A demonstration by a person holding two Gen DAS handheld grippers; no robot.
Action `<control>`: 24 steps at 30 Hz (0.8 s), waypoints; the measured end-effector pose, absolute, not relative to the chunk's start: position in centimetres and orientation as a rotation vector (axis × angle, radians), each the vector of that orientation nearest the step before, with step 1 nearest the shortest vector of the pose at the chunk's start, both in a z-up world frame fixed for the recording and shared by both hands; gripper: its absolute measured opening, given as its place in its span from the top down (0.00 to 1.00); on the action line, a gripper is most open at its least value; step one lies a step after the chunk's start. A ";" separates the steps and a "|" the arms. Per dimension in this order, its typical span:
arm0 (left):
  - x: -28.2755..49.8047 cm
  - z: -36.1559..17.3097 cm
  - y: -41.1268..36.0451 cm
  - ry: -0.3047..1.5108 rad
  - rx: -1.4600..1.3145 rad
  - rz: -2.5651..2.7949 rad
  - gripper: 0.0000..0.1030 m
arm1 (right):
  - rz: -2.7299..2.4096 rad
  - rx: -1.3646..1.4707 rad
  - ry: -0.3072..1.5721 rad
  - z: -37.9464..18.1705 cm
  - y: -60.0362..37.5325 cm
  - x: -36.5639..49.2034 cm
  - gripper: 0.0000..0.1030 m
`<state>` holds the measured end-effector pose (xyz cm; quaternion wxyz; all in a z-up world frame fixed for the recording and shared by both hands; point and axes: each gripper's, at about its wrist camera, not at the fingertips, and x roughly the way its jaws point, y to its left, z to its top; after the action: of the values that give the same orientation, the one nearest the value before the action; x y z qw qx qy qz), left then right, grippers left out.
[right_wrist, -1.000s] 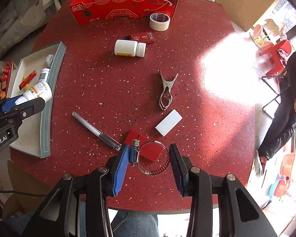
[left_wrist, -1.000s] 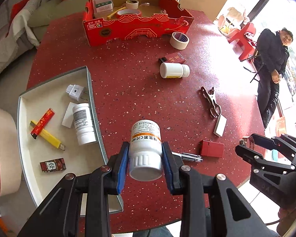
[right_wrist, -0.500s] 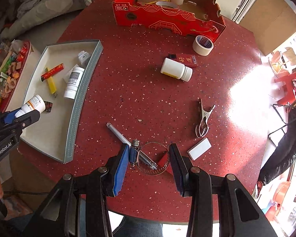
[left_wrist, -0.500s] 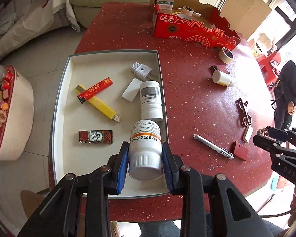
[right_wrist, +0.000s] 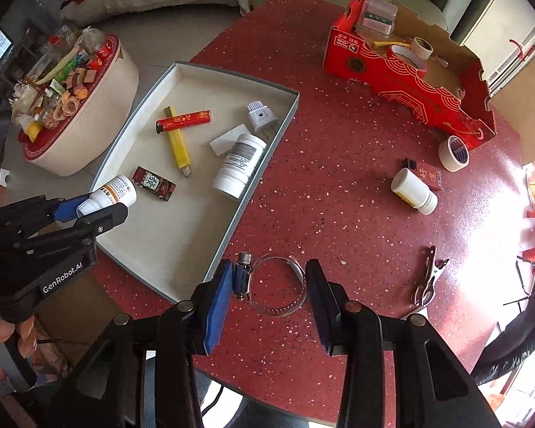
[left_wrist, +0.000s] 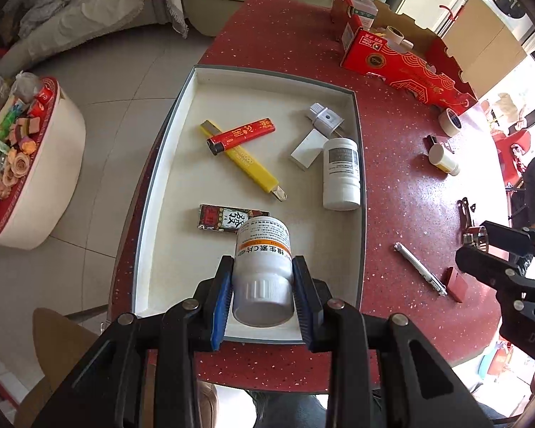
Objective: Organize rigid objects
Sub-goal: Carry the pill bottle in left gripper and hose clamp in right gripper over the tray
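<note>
A white pill bottle (left_wrist: 263,267) is clamped in the left gripper (left_wrist: 262,294) above the grey tray's (left_wrist: 361,164) near end. A metal hose clamp (right_wrist: 276,285) is pinched in the right gripper (right_wrist: 271,294). Six items are counted in the tray, including one bottle (left_wrist: 340,173).

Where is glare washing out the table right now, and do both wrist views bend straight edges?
Right wrist view: sunlight blows out the red table at its right edge, just past the metal clip; the hose clamp between the right tongs stays readable. Left wrist view: only the windows at the far right are overexposed; the bottle label is sharp. Both views: fisheye bows the white tray rim and darkens the corners.
</note>
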<state>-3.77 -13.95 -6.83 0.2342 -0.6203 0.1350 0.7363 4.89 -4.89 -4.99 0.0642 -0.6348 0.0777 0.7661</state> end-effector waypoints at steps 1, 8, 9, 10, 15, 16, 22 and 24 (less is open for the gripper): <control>-3.8 -6.9 -14.2 0.368 -1.709 2.023 0.66 | 2.323 -1.926 0.221 -5.0 -5.3 4.7 0.58; -4.2 -7.3 -15.1 0.352 -1.736 2.030 0.66 | 2.348 -1.988 0.175 -5.7 -7.3 3.8 0.58; -4.3 -7.4 -15.2 0.352 -1.739 2.029 0.66 | 2.348 -1.993 0.173 -5.7 -7.4 3.7 0.58; -4.3 -7.5 -15.2 0.353 -1.742 2.029 0.66 | 2.347 -1.997 0.173 -5.8 -7.5 3.6 0.58; -4.6 -7.9 -15.2 0.359 -1.756 2.019 0.66 | 2.337 -2.008 0.186 -6.1 -7.6 3.2 0.58; -4.7 -8.0 -15.2 0.359 -1.759 2.017 0.66 | 2.335 -2.008 0.192 -6.1 -7.6 3.1 0.58; -5.4 -8.3 -14.7 0.365 -1.765 2.015 0.66 | 2.330 -2.005 0.237 -6.2 -7.4 1.8 0.58; -5.6 -8.3 -14.6 0.365 -1.765 2.016 0.66 | 2.332 -2.003 0.250 -6.2 -7.5 1.3 0.58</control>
<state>-5.56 -14.63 -8.27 0.2171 -0.6372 0.1318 0.7277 1.26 -7.45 -6.18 0.0286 -0.6491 0.0811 0.7558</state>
